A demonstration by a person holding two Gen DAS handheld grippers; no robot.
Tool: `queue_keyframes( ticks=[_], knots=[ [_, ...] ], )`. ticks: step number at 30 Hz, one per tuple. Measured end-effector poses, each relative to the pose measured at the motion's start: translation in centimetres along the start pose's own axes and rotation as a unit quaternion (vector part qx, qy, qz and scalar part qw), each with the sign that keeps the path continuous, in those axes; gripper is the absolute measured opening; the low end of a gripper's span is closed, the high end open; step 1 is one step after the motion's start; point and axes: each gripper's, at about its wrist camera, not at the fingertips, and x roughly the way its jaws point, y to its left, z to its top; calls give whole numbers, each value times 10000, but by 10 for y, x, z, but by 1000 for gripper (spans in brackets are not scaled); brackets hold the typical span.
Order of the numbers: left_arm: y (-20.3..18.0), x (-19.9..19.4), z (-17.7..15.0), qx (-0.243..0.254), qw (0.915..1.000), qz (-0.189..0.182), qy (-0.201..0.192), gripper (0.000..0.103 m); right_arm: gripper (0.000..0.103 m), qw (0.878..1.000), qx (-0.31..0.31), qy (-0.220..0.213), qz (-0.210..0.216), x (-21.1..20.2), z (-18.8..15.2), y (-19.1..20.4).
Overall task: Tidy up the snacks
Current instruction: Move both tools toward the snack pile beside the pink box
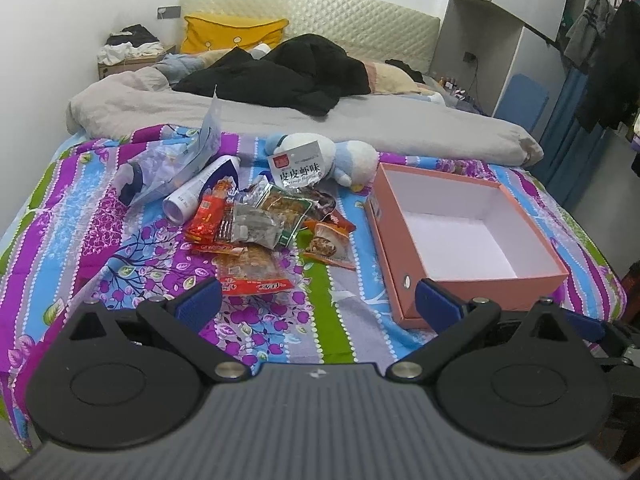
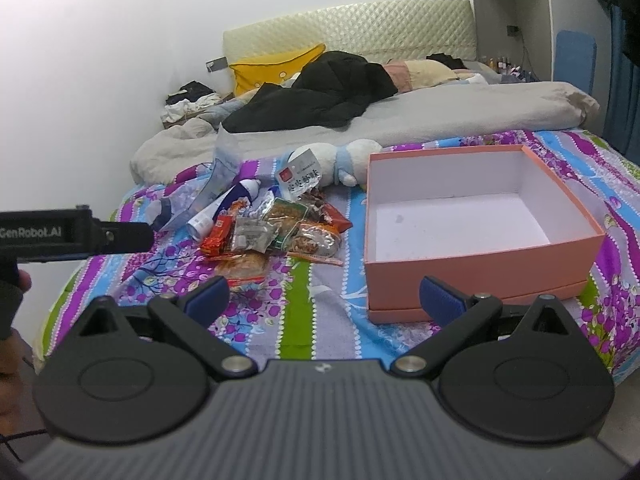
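A heap of snack packets (image 1: 260, 224) (image 2: 272, 232) lies on the patterned bedspread: red, orange, green and clear wrappers, with a white packet with black characters (image 1: 298, 166) (image 2: 300, 174) at the back. To its right stands an open pink box (image 1: 468, 276) (image 2: 484, 264), white inside and holding nothing. My left gripper (image 1: 318, 304) is open, low over the spread, short of the heap and the box. My right gripper (image 2: 324, 298) is open too, between the heap and the box's near corner. In the right wrist view, the left gripper's black body (image 2: 72, 236) shows at the left edge.
A white and blue plush toy (image 1: 344, 156) (image 2: 348, 156) lies behind the heap. A white tube (image 1: 200, 190) and a clear plastic bag (image 1: 176, 164) lie at the heap's left. Grey duvet (image 1: 360, 128), black clothing (image 1: 288, 76) and a yellow pillow (image 1: 228, 34) fill the far bed.
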Motion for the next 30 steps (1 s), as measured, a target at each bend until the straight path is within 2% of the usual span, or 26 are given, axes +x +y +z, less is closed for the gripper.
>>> queue_keyframes(
  ticks=[10,21,30],
  knots=[
    [9,14,-7,-34,9999,42,117,103,103,10000,62,57,40,6,-5,0],
    [17,34,-14,-23,9998,68,200,103,103,9999,49,17,-136,19,-16,-5],
    [26,56,-22,-60,9992,174,355,103,103,9999,73,92,-42,37,-29,-6]
  ],
)
